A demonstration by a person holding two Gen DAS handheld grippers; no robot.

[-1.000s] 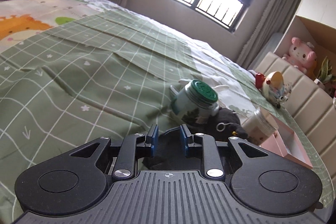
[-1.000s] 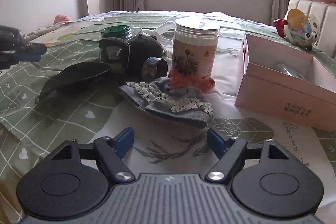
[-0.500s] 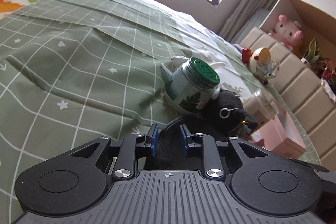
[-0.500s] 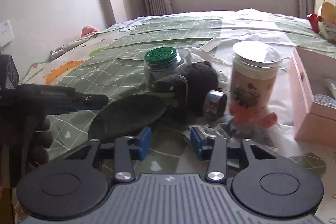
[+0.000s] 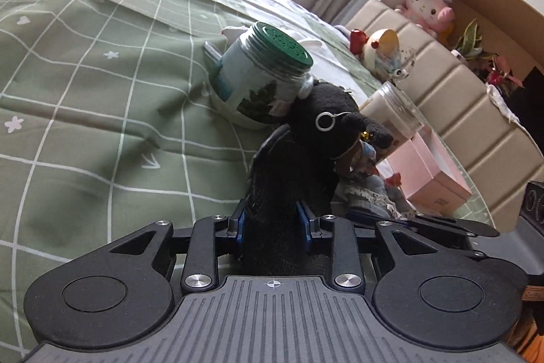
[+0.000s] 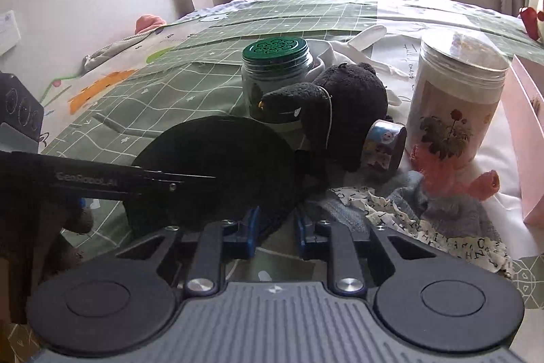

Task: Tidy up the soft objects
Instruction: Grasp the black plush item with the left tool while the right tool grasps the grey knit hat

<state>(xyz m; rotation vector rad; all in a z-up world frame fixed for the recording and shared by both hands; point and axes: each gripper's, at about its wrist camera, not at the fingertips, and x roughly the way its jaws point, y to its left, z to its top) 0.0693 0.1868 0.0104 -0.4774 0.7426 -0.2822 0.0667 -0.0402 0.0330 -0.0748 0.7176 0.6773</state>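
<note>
Soft black plush toy [image 6: 343, 111] lies on the bed [image 5: 85, 63], leaning against a green-lidded jar [image 6: 277, 70], with its wide flat black part [image 6: 210, 169] spread toward both cameras. The left hand-held gripper [image 5: 273, 221] has this flat part between its blue pads, and its jaws are opening; whether the pads press on the fabric I cannot tell, though they look set just at its sides. The right hand-held gripper [image 6: 273, 227] is closing its jaws on the near edge of that same flat part, with the fabric's rim between them. My guess is that one side is letting go so the other can take over the toy. A grey patterned cloth [image 6: 425, 213] lies crumpled just beside the toy, under a clear floral jar [image 6: 455, 104], and a roll of tape [image 6: 387, 145] rests against the plush. A pink box [image 5: 431, 179] stands nearby, likely as the place for the soft things.
</note>
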